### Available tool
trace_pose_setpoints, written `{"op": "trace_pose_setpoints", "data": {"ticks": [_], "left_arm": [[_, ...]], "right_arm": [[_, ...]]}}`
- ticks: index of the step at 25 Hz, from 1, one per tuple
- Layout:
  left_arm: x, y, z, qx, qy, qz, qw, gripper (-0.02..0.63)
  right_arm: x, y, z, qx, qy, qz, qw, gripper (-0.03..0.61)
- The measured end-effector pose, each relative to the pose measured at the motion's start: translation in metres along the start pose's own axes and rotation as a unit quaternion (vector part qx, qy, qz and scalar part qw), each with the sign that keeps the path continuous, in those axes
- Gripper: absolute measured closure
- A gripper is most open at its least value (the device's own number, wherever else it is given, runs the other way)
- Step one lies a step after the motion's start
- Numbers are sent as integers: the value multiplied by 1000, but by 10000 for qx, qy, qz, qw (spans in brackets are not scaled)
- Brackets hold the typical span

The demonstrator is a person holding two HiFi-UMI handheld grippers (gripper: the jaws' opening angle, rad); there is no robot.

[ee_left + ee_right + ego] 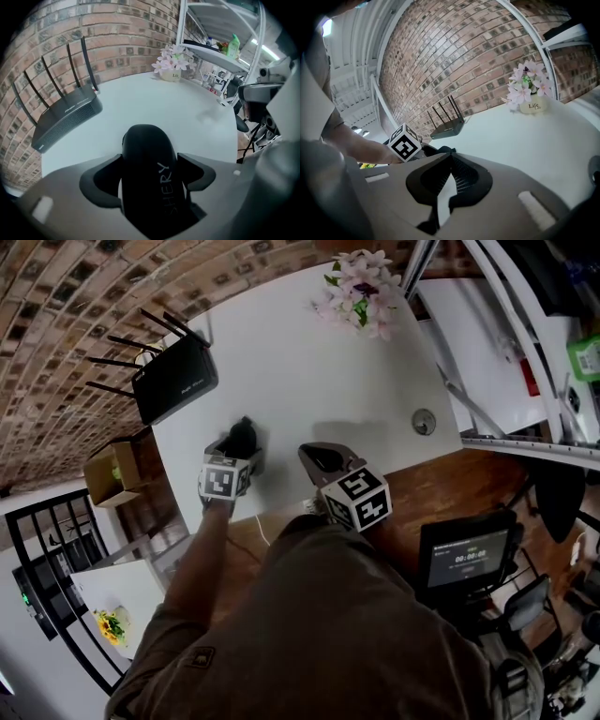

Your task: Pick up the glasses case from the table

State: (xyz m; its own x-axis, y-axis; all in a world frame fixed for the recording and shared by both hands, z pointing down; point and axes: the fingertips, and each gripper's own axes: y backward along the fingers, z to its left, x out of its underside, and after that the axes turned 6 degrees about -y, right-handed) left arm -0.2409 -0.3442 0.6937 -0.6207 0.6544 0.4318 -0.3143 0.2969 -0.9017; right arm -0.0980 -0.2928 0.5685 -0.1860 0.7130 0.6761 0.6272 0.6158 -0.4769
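Observation:
The black glasses case (244, 434) lies on the white table (309, 371) near its front left edge. In the left gripper view the glasses case (147, 164) runs lengthwise between the jaws, grey lettering on top. My left gripper (240, 450) points steeply down over it with its jaws spread wide; a thin strip of table shows between the left fingertip (101, 176) and the case, so the pads are not pressing on it. My right gripper (323, 461) hovers just right of the case above the table's front edge. In its own view the right gripper (450, 158) has its tips together and holds nothing.
A black router (173, 381) with several antennas sits at the table's left. A pot of pink flowers (361, 292) stands at the far edge, a small round metal fitting (424, 421) at the right. A metal shelf (225, 56) and a screen (464, 559) are to the right.

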Motion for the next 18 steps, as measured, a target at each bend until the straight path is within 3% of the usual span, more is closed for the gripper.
{"op": "trace_pose_setpoints", "data": {"ticks": [7,10,18], "left_arm": [[-3,1,-1,46,-13,-134,9999,253],[-1,8,2,-68,175,-229,9996,253],[-19,48,-4,-3,793,-1251,9890,253]], "right_arm": [[-5,-1,-2,-19,31,-45,10000,566],[-8,-1,-2,-39,113,-51,9999,566],[-16,2,9,-132,265,-93,9995,566]]}}
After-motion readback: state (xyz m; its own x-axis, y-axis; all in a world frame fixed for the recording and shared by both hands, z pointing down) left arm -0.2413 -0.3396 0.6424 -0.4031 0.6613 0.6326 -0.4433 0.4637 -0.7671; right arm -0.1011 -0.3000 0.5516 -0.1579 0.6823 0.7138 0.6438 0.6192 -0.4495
